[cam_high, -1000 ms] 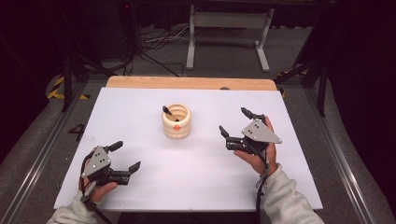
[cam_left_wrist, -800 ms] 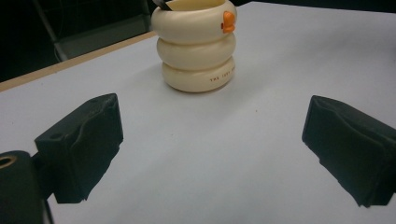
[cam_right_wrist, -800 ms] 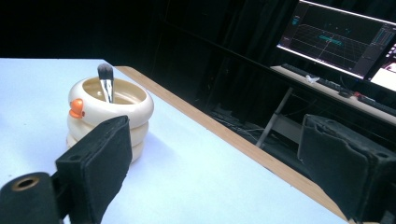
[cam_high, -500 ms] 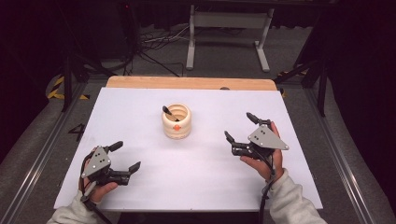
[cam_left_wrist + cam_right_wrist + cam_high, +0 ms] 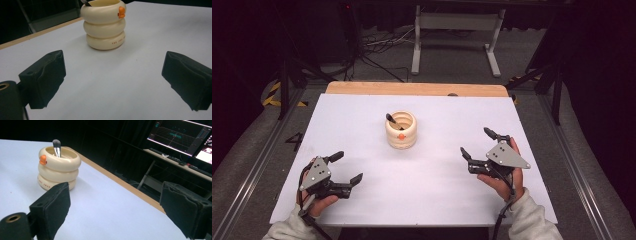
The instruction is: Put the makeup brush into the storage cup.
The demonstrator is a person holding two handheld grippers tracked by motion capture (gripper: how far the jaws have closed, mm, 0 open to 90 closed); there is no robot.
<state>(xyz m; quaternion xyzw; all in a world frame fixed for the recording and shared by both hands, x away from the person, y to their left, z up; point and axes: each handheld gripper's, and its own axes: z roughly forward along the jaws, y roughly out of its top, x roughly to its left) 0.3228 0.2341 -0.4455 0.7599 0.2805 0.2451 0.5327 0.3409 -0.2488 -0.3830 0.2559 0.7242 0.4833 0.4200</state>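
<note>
A cream holder (image 5: 401,130) made of three stacked rings with a small orange knob stands upright mid-table; the left gripper view (image 5: 105,23) and the right gripper view (image 5: 58,167) both show it. A dark-bristled brush (image 5: 393,120) (image 5: 57,147) stands inside it, head up. My left gripper (image 5: 346,168) rests open near the front left, well short of the holder, nothing between its pads (image 5: 43,77). My right gripper (image 5: 476,142) is open at the right, apart from the holder, its pads (image 5: 51,207) empty.
The white tabletop (image 5: 362,110) has a wooden strip (image 5: 417,89) along its far edge. Beyond it stand a metal stand (image 5: 457,37) and cables on the floor. A monitor (image 5: 182,137) glows in the right gripper view.
My right gripper has drawn back to the right and toward the front edge, away from the holder. The left gripper and the holder have stayed put.
</note>
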